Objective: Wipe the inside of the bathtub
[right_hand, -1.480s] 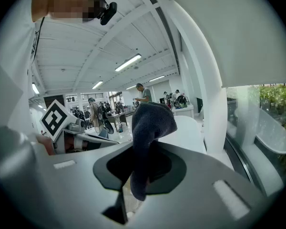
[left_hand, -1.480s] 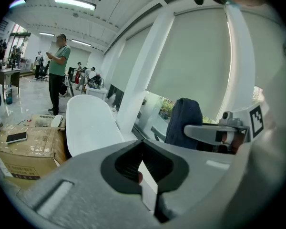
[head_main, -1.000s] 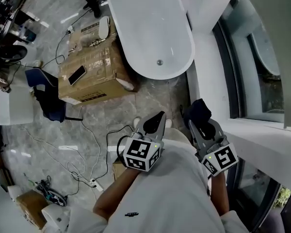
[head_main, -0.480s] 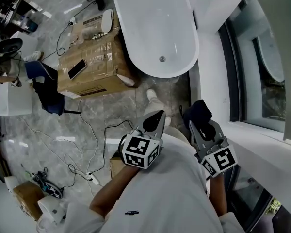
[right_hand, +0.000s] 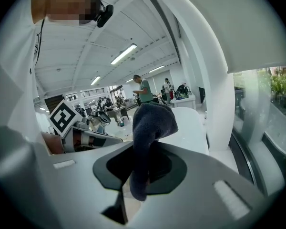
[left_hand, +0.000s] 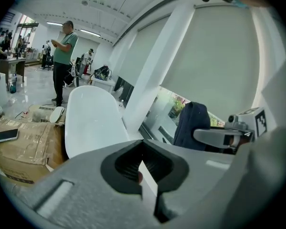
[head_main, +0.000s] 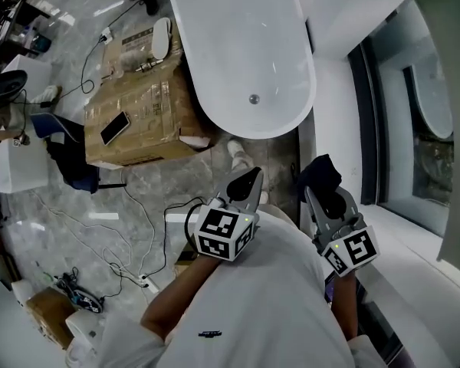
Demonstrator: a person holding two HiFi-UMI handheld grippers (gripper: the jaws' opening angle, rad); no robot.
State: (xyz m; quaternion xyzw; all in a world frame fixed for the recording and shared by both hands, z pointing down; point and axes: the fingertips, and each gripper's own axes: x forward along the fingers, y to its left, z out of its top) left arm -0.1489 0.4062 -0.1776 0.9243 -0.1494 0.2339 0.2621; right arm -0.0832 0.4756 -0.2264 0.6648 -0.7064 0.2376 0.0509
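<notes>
Fingers of the right gripper (right_hand: pixel 142 168) pinch a dark navy terry cloth (right_hand: pixel 150 123); those of the left gripper (left_hand: pixel 142 168) are pressed together on nothing. The glossy white oval bathtub (head_main: pixel 238 37) fills the head view's upper centre, well apart. Approach step, I judge: next, carry the cloth over the rim, onto the inner wall

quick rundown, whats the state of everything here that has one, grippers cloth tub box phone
left gripper, shut, nothing in it
right gripper, shut on the cloth
cloth, dark blue, bunched, sticking up past the jaws
bathtub, empty, neither gripper in it
cardboard box, closed, taped over
phone, flat on the box, screen dark
</notes>
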